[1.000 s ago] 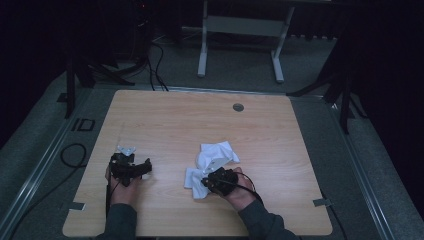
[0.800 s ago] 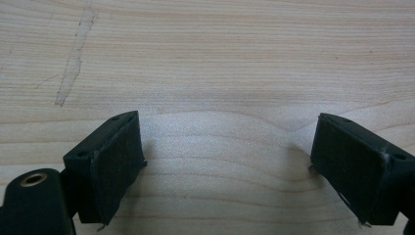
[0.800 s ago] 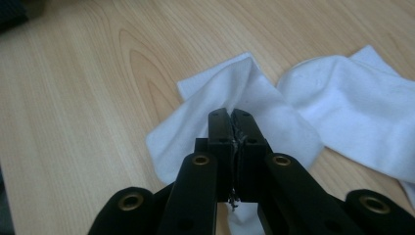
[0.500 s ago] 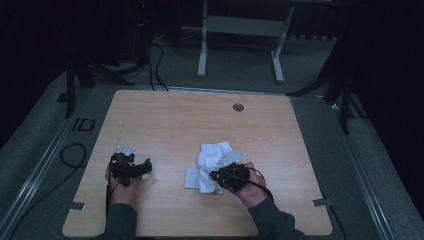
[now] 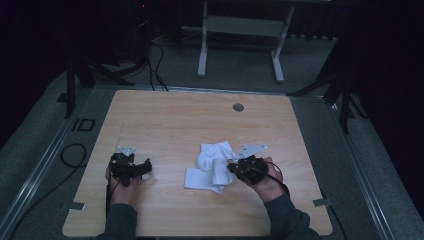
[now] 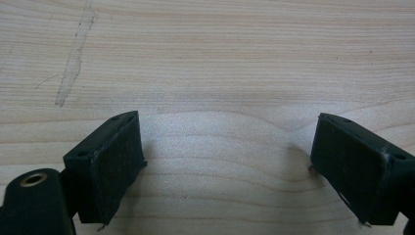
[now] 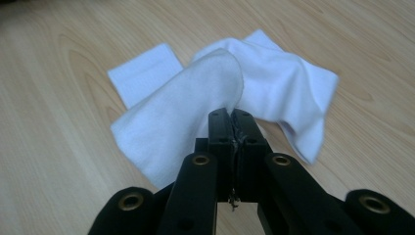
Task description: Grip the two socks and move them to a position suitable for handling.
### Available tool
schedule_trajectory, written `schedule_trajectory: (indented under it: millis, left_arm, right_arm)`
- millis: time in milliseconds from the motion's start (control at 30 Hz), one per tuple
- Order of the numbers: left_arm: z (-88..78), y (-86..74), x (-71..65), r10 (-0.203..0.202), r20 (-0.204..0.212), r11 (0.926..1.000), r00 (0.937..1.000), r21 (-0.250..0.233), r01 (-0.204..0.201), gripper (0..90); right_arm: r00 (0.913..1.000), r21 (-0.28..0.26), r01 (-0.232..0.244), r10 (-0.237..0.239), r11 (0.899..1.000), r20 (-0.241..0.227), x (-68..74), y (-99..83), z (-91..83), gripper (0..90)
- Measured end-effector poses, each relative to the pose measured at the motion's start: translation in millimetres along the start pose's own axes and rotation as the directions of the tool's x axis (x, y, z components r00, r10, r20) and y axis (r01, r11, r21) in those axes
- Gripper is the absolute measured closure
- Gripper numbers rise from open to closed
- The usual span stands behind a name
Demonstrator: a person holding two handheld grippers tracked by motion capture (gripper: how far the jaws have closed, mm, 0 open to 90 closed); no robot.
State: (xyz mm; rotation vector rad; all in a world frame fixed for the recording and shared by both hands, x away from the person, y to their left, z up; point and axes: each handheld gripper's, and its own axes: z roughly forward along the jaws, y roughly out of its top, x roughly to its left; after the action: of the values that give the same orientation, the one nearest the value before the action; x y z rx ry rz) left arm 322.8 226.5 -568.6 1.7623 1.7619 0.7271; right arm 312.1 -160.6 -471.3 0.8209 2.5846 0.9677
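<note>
Our right gripper (image 7: pixel 230 115) pinches a white sock's (image 7: pixel 186 122) edge; so thin a hold may slip. Our left gripper (image 6: pixel 227 166) gapes over bare desk (image 6: pixel 220 58).

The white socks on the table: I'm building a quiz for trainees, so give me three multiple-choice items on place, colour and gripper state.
1. Where do the socks lie on the table?
A. Far edge
B. Near the right gripper
C. Under the left gripper

2. What colour are the socks?
A. White
B. Black
C. Red

3. How does the left gripper stand?
A. Shut on a sock
B. Shut on nothing
C. Open over bare wood

Answers: B, the high view shows them just beside the right gripper; A, both views show white cloth; C, its jaws stand wide apart with wood between.
</note>
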Motion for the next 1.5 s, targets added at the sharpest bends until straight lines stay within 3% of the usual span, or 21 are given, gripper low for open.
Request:
schedule_trajectory:
  millis: [200, 600, 700, 800, 933, 1067, 1200, 1367, 1500]
  left_arm:
    - [0.0, 0.0, 0.0, 0.0, 0.0, 1.0, 1.0, 0.0, 0.0, 12.0]
    - [0.0, -0.2, -0.3, -0.001, -0.001, 1.0, 1.0, -0.002, 0.001, 12.0]
    - [0.1, -0.2, -0.4, -0.002, -0.001, 1.0, 1.0, -0.003, 0.002, 12.0]
    - [0.0, -0.2, -0.4, -0.002, 0.0, 1.0, 1.0, -0.003, 0.002, 12.0]
    - [0.1, -0.2, -0.4, -0.002, 0.0, 1.0, 1.0, -0.003, 0.002, 12.0]
    - [0.1, -0.2, -0.5, -0.002, 0.0, 1.0, 1.0, -0.003, 0.002, 12.0]
    - [0.0, -0.2, -0.4, -0.002, -0.001, 1.0, 1.0, -0.003, 0.002, 11.9]
    - [0.0, -0.2, -0.4, -0.002, 0.0, 1.0, 1.0, -0.003, 0.002, 12.0]
    - [0.1, -0.2, -0.4, -0.002, 0.0, 1.0, 1.0, -0.003, 0.002, 12.0]
  right_arm:
    - [0.9995, 0.014, -0.026, 0.026, 1.0, 0.019, -10.2, -10.5, -5.6, 87.7]
    - [0.9991, 0.031, -0.02, 0.018, 0.999, 0.037, -10.3, -23.4, -19.0, 87.1]
    - [0.9962, 0.056, -0.025, 0.02, 0.998, 0.085, -17.5, -27.6, -18.1, 85.0]
    - [0.9898, 0.08, -0.031, 0.02, 0.996, 0.141, -24.9, -32.2, -15.2, 75.2]
    - [0.9819, 0.091, -0.03, 0.012, 0.995, 0.189, -29.6, -34.8, -13.7, 73.0]
    - [0.9841, 0.101, -0.028, 0.01, 0.994, 0.177, -32.4, -36.8, -6.3, 78.8]
    - [0.9868, 0.154, -0.05, 0.025, 0.987, 0.16, -38.7, -45.1, 13.7, 85.5]
    - [0.9849, 0.2, -0.073, 0.039, 0.977, 0.169, -42.1, -56.9, 30.6, 86.8]
    - [0.9846, 0.225, -0.058, 0.019, 0.973, 0.174, -38.1, -63.9, 35.4, 86.6]
